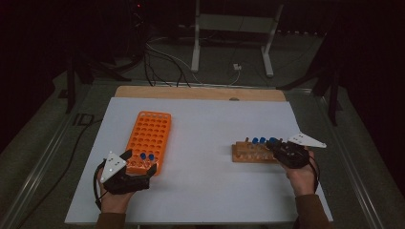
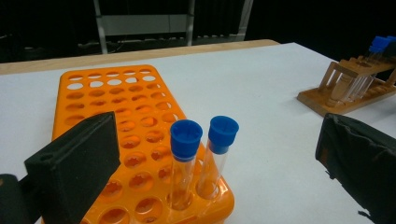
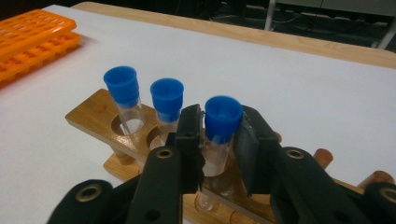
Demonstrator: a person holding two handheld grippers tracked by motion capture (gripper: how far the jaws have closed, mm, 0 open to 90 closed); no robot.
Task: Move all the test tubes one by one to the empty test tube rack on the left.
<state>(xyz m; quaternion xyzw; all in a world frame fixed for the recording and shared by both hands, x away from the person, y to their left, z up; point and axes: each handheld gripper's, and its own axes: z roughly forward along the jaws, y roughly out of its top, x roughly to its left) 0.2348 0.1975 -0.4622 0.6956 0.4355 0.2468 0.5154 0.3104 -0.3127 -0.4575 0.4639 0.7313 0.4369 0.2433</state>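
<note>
An orange tube rack (image 1: 149,133) lies at the left of the white table. Two clear tubes with blue caps (image 2: 186,158) (image 2: 219,149) stand upright in its near corner. My left gripper (image 2: 215,140) is open wide, one jaw on each side of that corner and touching neither tube; in the high view the left gripper (image 1: 142,161) sits at the rack's near end. At the right, a wooden rack (image 3: 100,119) holds blue-capped tubes. My right gripper (image 3: 218,140) is shut on one blue-capped tube (image 3: 222,116) just below its cap, with the tube's lower end still inside the rack. Two more capped tubes (image 3: 122,91) (image 3: 167,100) stand beside it.
The white table top (image 1: 205,176) spreads between the two racks. A wooden strip (image 1: 200,93) runs along its far edge. Beyond that, cables (image 1: 162,62) and a stand's white legs (image 1: 196,47) are on the dark floor. Most holes of the orange rack (image 2: 116,98) hold nothing.
</note>
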